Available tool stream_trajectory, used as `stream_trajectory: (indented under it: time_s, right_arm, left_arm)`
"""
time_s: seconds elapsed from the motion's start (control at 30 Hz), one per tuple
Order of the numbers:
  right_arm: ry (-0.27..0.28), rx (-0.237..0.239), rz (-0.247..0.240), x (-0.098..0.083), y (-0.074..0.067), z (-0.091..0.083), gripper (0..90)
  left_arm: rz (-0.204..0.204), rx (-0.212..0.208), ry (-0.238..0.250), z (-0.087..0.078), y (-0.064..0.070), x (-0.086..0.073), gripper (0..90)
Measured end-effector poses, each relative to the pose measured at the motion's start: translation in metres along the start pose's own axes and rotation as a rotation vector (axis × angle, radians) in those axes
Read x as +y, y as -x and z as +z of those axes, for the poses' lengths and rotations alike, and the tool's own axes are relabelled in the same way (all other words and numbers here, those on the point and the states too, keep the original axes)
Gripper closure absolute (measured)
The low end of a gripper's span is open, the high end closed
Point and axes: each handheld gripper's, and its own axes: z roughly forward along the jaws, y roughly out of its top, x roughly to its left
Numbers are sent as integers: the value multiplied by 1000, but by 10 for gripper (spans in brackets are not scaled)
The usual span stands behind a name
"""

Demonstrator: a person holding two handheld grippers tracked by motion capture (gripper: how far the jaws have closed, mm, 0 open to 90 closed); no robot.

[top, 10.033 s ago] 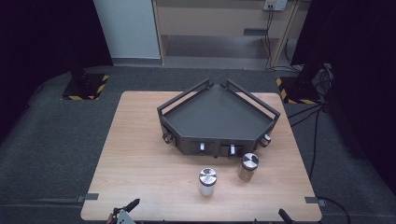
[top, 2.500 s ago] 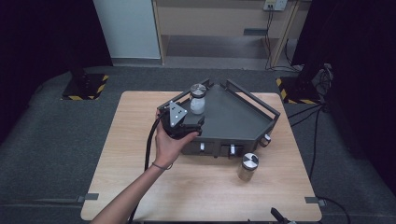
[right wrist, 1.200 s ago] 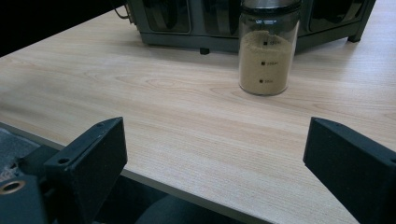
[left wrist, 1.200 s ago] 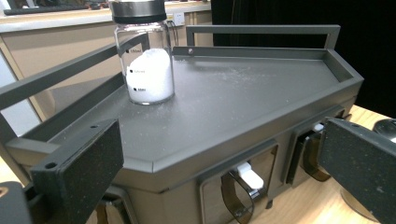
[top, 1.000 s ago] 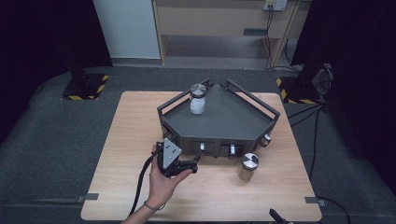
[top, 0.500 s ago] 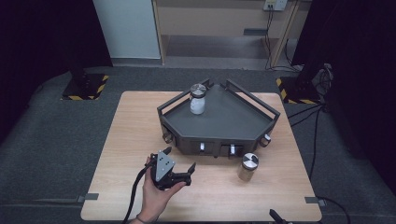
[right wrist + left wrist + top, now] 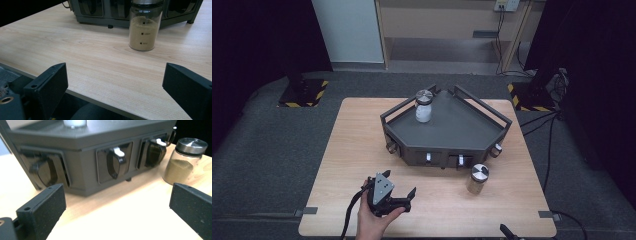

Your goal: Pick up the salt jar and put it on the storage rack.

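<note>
Jars sit apart: white-filled jar [image 7: 423, 106] w/ metal lid stands on the dark rack [image 7: 492, 131] top, far-left corner, prob. its storage spot; tan-spice jar [image 7: 477, 178] waits on the worktop [image 7: 342, 150] just near the rack's front-right. Left claw [image 7: 406, 200] hangs wide & empty over the near edge, aimed at the rack front. Right claw [image 7: 115, 82] also wide, empty, facing the tan jar. Jar's side marks too small to read; no brand legible.

The white jar [image 7: 423, 106] now stands on the rack [image 7: 472, 132]; left hand-held gripper [image 7: 408, 198] withdrew empty.
</note>
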Motion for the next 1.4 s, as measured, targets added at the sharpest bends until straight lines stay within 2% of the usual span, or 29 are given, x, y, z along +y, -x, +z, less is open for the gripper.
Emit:
stream_trajectory:
  time_s: [0.13,0.3,0.53,0.67,0.8,1.17,1.4]
  right_arm:
    - [0,3,-1,0,0,0,62]
    - [1,4,-2,0,0,0,62]
    - [-4,12,-2,1,-1,1,62]
    - [-3,9,-3,0,-1,1,62]
    - [-5,6,-1,0,-1,1,62]
    - [-12,-8,-1,0,-1,2,62]
    - [-13,-15,-8,1,0,2,62]
  left_arm:
    - [-35,-12,-50,-6,-2,0,3]
    - [-47,-16,-98,-13,-5,-1,3]
    - [-62,-9,-129,-23,-6,-4,4]
    - [-71,-32,-159,-32,-9,-5,17]
    - [-77,-37,-169,-41,-11,-7,19]
    - [-100,-50,-236,-60,-12,-16,24]
    - [-116,-47,-266,-54,-12,-25,31]
